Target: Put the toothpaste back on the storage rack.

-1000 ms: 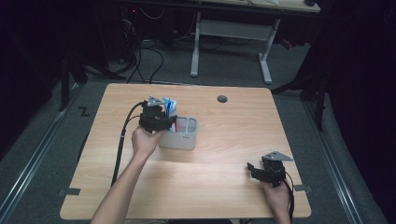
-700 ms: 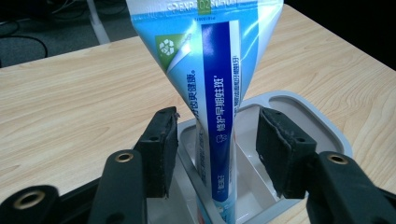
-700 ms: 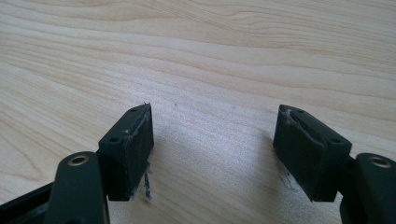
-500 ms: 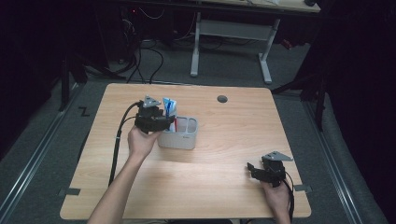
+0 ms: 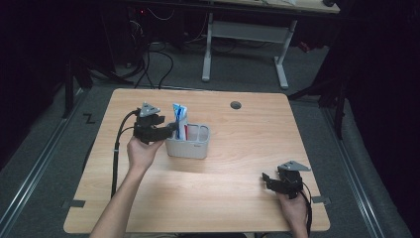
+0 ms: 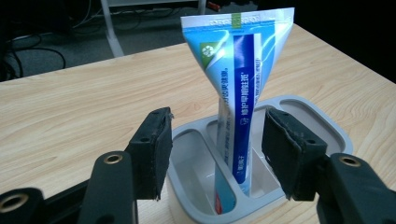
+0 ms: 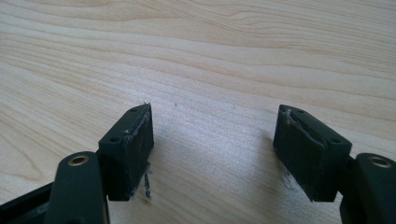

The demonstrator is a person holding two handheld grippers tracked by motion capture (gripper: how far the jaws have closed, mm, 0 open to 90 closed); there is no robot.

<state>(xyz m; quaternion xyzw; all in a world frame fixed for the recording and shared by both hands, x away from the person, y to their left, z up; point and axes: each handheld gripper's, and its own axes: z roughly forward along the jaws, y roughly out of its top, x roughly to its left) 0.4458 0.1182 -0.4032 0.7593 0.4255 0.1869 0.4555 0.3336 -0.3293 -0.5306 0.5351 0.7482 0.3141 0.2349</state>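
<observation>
A blue and white toothpaste tube stands cap-down in a grey divided holder, its flat crimped end on top. My left gripper is open at the holder's near rim, with the tube just beyond its pads and untouched. In the high view the left gripper sits level at the left side of the holder, with the tube rising above it. My right gripper rests near the table's front right corner. It is open over bare wood, with nothing between its pads.
The wooden table has a round cable hole at the back. Cables trail from both grippers toward the front edge. A white desk frame and floor cables lie beyond the table in the dark.
My left gripper has drawn back to the left, away from the holder, while the tube stays standing in it. The right gripper has not moved.
</observation>
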